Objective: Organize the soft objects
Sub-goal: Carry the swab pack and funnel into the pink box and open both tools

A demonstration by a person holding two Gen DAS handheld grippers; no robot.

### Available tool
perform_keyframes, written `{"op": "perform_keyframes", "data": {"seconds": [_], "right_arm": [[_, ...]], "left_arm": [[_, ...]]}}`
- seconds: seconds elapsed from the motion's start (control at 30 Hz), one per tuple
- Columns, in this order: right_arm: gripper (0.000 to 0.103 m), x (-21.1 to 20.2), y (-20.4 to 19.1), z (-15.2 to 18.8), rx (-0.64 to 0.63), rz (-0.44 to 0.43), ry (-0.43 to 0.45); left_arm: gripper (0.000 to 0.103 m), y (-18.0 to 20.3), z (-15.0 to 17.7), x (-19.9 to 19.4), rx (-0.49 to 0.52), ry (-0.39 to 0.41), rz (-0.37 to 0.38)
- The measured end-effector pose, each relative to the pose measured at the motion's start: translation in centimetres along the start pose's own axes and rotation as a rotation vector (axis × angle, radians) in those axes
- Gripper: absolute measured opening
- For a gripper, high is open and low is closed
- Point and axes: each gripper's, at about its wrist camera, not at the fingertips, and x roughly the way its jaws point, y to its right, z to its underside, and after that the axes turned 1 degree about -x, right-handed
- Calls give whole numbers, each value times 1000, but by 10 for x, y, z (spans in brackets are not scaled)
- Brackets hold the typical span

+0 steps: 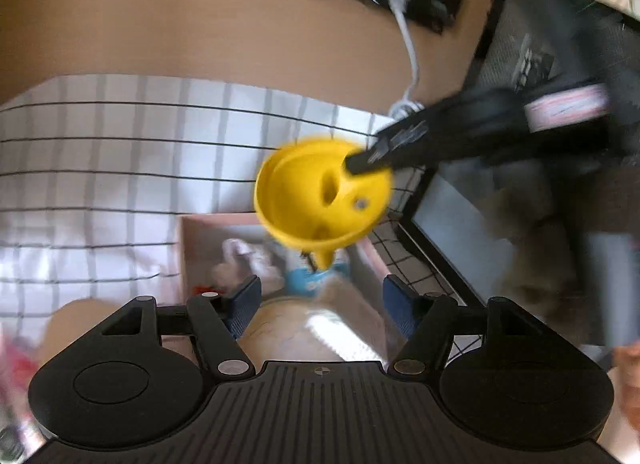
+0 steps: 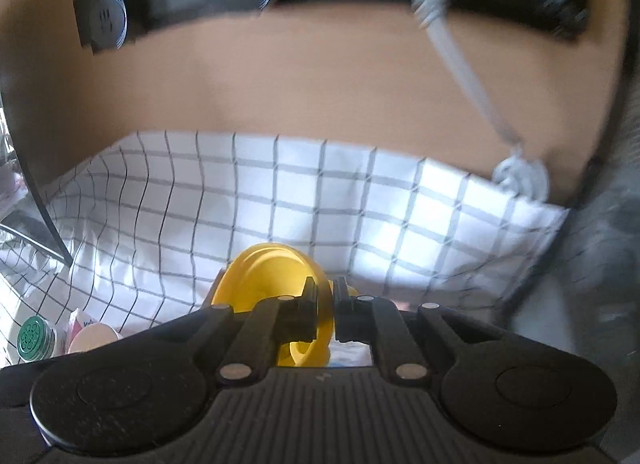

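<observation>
Here, near to far.
Left gripper (image 1: 320,296): standing open, nothing between its pads, over the pink box (image 1: 192,240).
Right gripper (image 2: 326,304): clenching the yellow funnel's (image 2: 268,276) rim.
Yellow funnel: hanging above the pink box, over the checked cloth (image 1: 120,167).

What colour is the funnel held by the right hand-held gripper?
Yellow funnel; clearest in the left wrist view.

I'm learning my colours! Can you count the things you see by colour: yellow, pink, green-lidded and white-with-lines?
Yellow: 1, the funnel pinched in the right gripper.
Pink: 1, the box under the funnel.
Green-lidded: 1, the jar.
White with lines: 1, the checked cloth.
Total: 4.
</observation>
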Motion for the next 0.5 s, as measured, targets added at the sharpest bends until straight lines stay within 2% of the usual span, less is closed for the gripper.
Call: {"op": "perform_keyframes", "data": {"seconds": [0.13,0.23,0.33,0.5], "right_arm": [[8,49,-23,7,-12,-30,-90],[8,74,-51,11,-90,1,-88],[10,91,-71,13,-126,14,-111],[10,114,-77,15,-181,105,-135]], "left_arm": [[72,-18,19,-39,-69,-5,21],[72,-34,43,-72,-94,-22,6],[72,-57,67,-101,-127,-55,-55],[72,-104,102,-145,-267,-83,-161]]}}
